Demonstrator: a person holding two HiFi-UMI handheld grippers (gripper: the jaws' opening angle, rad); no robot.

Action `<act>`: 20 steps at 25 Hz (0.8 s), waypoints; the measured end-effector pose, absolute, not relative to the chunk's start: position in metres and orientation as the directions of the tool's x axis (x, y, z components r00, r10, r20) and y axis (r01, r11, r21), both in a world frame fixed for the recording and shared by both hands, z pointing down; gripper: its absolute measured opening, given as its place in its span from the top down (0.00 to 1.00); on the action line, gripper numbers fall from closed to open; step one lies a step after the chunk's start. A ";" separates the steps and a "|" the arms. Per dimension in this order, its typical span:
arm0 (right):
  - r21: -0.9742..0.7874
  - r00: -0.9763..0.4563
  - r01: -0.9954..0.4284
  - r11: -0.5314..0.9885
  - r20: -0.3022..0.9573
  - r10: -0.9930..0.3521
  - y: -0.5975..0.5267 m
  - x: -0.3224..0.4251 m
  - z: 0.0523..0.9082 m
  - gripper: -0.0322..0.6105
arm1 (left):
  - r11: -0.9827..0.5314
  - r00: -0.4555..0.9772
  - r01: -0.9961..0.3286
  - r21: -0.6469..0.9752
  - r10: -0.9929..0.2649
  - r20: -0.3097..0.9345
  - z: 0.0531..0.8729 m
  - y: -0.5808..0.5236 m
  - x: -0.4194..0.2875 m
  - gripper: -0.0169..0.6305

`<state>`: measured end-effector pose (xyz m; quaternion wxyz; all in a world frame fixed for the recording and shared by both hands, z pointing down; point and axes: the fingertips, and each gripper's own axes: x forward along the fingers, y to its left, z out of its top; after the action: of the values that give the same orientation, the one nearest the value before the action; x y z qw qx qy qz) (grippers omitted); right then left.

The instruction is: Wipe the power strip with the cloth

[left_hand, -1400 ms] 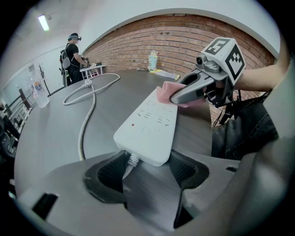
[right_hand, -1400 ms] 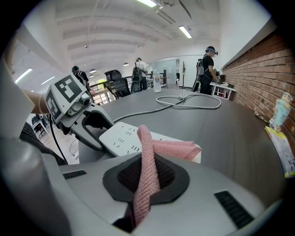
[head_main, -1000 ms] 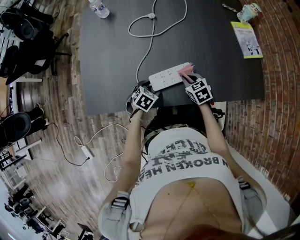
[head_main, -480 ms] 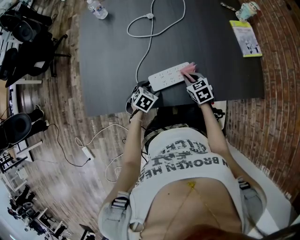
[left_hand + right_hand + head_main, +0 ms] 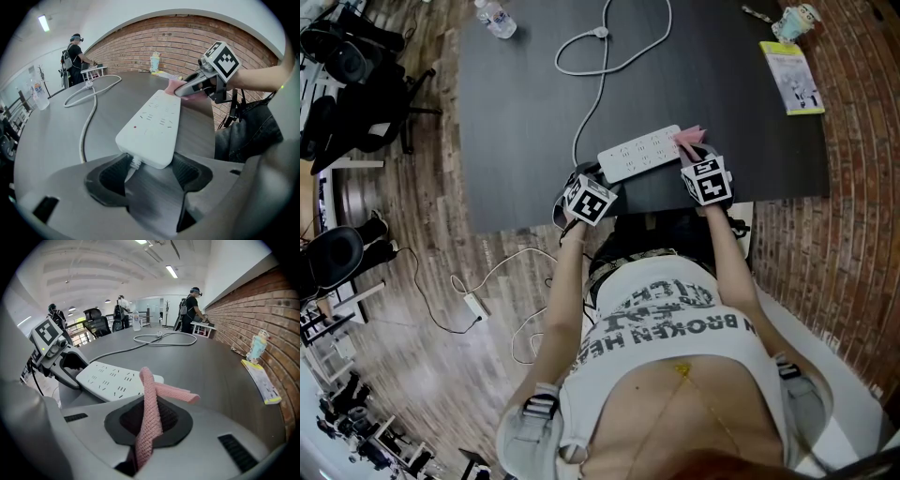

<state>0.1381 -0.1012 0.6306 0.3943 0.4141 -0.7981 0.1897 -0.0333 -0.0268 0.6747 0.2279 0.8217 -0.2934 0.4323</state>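
A white power strip [image 5: 639,153] lies near the front edge of the dark table [image 5: 525,122]; its white cord [image 5: 602,56] loops toward the back. My left gripper [image 5: 598,180] has its jaws on either side of the strip's cord end [image 5: 152,124], closed against it. The right gripper [image 5: 694,157] is shut on a pink cloth [image 5: 150,404], and a fold of that cloth [image 5: 689,139] rests at the strip's right end. In the left gripper view the right gripper [image 5: 194,86] holds the cloth [image 5: 174,84] against the far end of the strip.
A water bottle [image 5: 495,16] stands at the table's back left. A yellow booklet [image 5: 791,78] and a small cup [image 5: 797,21] are at the back right beside the brick wall. Office chairs [image 5: 347,56] and a floor cable [image 5: 473,300] lie to the left. People stand far behind.
The right gripper has slid a little to the right with the cloth, toward the strip's right end. The left gripper and the strip have stayed put.
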 end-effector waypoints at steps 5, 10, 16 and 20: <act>0.061 -0.319 -0.821 0.567 0.775 -0.546 -0.102 0.147 0.630 0.93 | -0.726 0.446 -0.678 0.113 -0.286 0.848 0.677 -0.026 -0.035 0.54; 0.024 -0.341 -0.823 0.568 0.778 -0.527 -0.103 0.148 0.631 0.92 | -0.724 0.450 -0.679 0.119 -0.282 0.847 0.677 -0.026 -0.035 0.54; 0.040 -0.335 -0.811 0.584 0.787 -0.519 -0.103 0.148 0.632 0.93 | -0.724 0.452 -0.680 0.116 -0.291 0.843 0.677 -0.027 -0.034 0.54; 0.037 -0.338 -0.807 0.589 0.790 -0.512 -0.103 0.147 0.632 0.92 | -0.727 0.458 -0.676 0.123 -0.283 0.843 0.675 -0.026 -0.033 0.54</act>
<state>0.1471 -0.1026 0.6317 0.3998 0.4141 -0.7966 0.1847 -0.0326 -0.0256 0.6751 0.2276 0.8228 -0.2912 0.4317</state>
